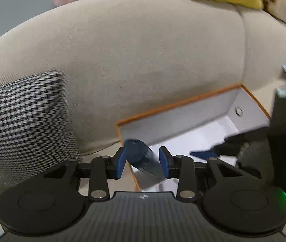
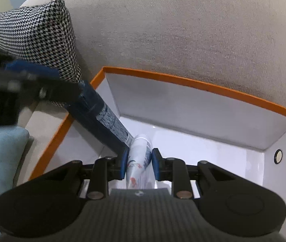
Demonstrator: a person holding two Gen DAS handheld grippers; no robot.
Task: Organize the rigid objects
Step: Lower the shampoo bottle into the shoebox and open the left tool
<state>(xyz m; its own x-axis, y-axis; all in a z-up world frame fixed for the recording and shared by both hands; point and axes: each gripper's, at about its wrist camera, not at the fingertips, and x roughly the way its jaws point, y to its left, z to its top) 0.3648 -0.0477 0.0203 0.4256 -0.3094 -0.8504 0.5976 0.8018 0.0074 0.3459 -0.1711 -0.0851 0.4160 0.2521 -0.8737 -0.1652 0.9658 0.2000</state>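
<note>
Orange-rimmed box [image 2: 193,84]: one box, two bottles above it. Left gripper [image 1: 143,161] pinches the dark blue bottle [image 1: 140,157]; right gripper [image 2: 139,164] pinches the white bottle [image 2: 139,157].

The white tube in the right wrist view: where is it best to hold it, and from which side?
Grip the white tube across its round body, coming from above along its length; it points down into the orange-rimmed box, as the right gripper holds it.
</note>
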